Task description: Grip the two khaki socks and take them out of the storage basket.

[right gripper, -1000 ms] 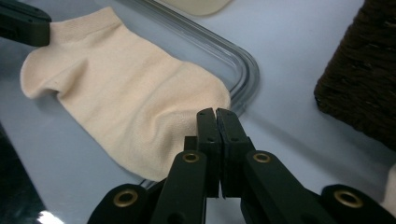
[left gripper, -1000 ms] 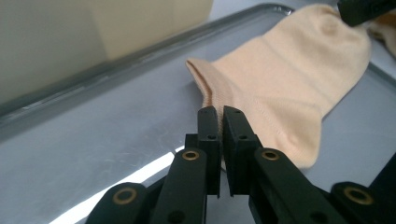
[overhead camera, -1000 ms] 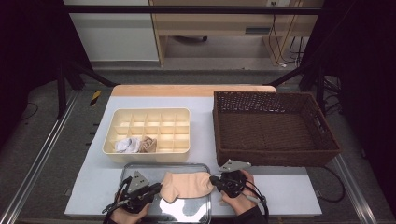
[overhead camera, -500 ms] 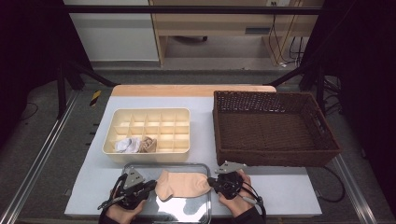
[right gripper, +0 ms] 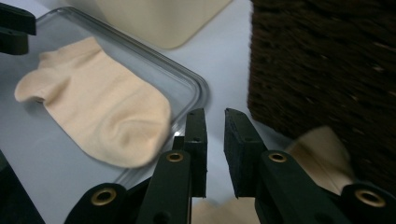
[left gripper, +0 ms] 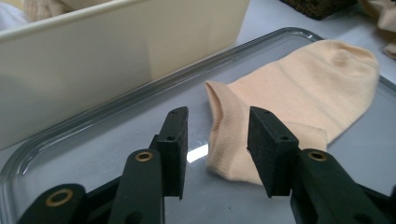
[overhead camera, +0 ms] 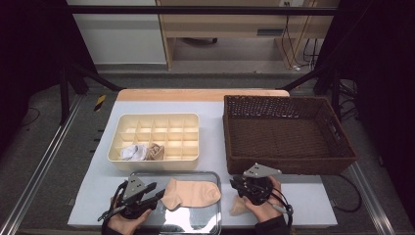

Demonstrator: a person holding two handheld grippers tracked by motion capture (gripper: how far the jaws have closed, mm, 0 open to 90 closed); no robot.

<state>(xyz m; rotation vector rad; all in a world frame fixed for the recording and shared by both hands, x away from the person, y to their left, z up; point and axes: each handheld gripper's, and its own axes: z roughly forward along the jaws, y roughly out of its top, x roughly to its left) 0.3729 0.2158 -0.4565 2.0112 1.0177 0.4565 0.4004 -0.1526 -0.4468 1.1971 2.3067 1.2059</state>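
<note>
A peach sock [overhead camera: 193, 193] [left gripper: 299, 88] [right gripper: 98, 121] lies flat on the clear tray [overhead camera: 147, 176] at the table's front edge. My left gripper [overhead camera: 159, 192] [left gripper: 217, 140] sits at the sock's cuff end. Its jaws have just been opening and now stand apart, with the cuff just ahead of them and not pressed. My right gripper [overhead camera: 234, 185] [right gripper: 215, 135] is off the tray's right edge. Its jaws have just been opening to a narrow gap with nothing in it. A second peach sock [overhead camera: 239, 208] [right gripper: 322, 154] lies under the right hand.
A cream divided box [overhead camera: 154, 116] stands behind the tray, with a white and a beige rolled sock in its front-left compartments. A dark wicker basket [overhead camera: 293, 166] stands at the right, close to the right gripper.
Both grippers have let go of the peach sock, which now rests on the tray. The left jaws opened, and the right gripper drew back to the right, off the tray.
</note>
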